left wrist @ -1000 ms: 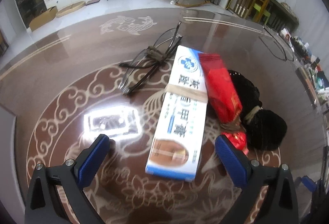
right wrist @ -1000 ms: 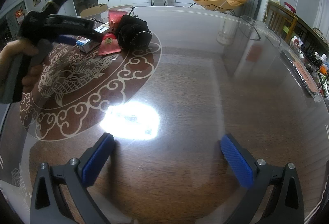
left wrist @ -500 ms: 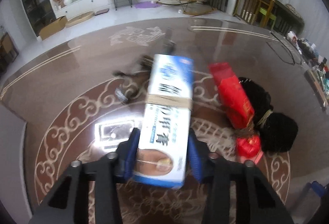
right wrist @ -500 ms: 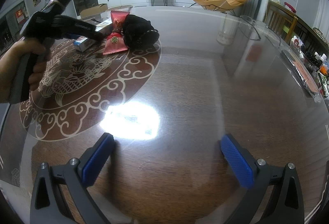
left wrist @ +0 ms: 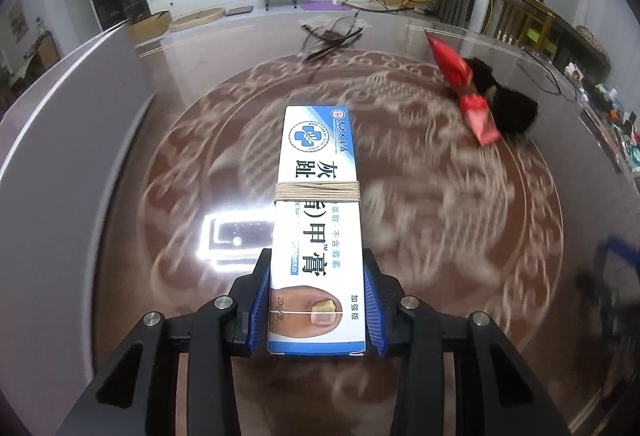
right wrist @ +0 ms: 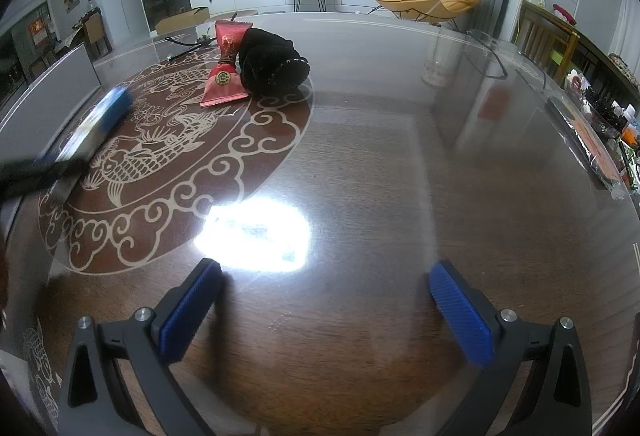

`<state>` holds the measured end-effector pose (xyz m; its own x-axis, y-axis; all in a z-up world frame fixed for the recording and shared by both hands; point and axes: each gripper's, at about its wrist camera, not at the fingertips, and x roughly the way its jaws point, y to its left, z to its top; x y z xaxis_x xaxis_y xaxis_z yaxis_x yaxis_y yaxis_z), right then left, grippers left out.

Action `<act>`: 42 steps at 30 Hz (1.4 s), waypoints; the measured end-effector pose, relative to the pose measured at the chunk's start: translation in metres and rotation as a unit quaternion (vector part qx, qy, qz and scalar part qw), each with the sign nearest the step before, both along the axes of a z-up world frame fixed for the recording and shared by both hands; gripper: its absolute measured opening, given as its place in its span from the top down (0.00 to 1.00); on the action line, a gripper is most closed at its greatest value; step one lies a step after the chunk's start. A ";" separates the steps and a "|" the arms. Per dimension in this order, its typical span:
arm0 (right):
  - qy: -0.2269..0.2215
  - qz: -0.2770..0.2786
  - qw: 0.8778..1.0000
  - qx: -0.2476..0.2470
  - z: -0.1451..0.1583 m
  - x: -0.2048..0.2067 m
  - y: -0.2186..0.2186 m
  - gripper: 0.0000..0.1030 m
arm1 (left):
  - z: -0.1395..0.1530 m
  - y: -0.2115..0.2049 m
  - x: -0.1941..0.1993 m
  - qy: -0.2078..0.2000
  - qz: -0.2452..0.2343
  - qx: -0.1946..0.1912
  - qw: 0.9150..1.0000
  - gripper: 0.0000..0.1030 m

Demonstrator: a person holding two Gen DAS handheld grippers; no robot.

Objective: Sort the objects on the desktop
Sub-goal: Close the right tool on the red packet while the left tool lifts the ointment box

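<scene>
The left tongs (left wrist: 316, 306) clamp the near end of the white-and-blue ointment box (left wrist: 318, 196) at lower centre, both pads pressing its long sides so it cantilevers forward above the bench (left wrist: 120, 196). The right tongs (right wrist: 324, 310) stand wide apart, holding nothing. The red packet (right wrist: 224, 76) and black pouch (right wrist: 276, 64) lie touching at upper left.
</scene>
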<state>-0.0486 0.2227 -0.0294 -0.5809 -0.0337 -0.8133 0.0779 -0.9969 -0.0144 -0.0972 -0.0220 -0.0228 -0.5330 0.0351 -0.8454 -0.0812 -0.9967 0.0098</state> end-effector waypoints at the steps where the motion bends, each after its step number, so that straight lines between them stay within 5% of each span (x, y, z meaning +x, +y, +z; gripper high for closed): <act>1: 0.000 0.000 1.000 0.000 0.000 0.000 0.000 0.00 | -0.001 -0.003 0.009 0.004 0.002 0.000 1.000 0.60; 20: -0.005 -0.001 1.000 -0.003 0.001 -0.002 0.000 0.00 | -0.001 -0.017 0.046 0.053 -0.002 0.005 0.999 0.59; 23: 0.007 0.028 0.997 -0.073 0.014 -0.009 -0.006 0.00 | -0.002 -0.018 0.048 0.054 0.000 0.007 0.999 0.59; 27: 0.001 0.094 0.988 -0.120 0.029 -0.048 -0.044 0.00 | -0.002 -0.018 0.048 0.054 0.000 0.005 0.999 0.58; 30: -0.044 0.098 0.990 -0.095 0.013 -0.093 -0.070 0.00 | -0.002 -0.018 0.048 0.054 0.001 0.004 0.999 0.58; 38: -0.055 0.062 0.996 -0.034 0.004 -0.171 -0.092 0.00 | -0.002 -0.020 0.045 0.053 0.006 0.008 0.999 0.58; 39: -0.054 0.060 0.996 -0.030 0.005 -0.179 -0.093 0.01 | -0.002 -0.020 0.044 0.053 0.007 0.009 0.999 0.59; 42: -0.036 0.075 0.996 -0.028 0.011 -0.182 -0.093 0.25 | -0.002 -0.020 0.042 0.053 0.008 0.008 0.999 0.58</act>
<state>-0.2310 0.1296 -0.0187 -0.5063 -0.1621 -0.8470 0.2251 -0.9730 0.0517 -0.0551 -0.0422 -0.0251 -0.6206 0.0392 -0.7832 -0.0649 -0.9979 0.0015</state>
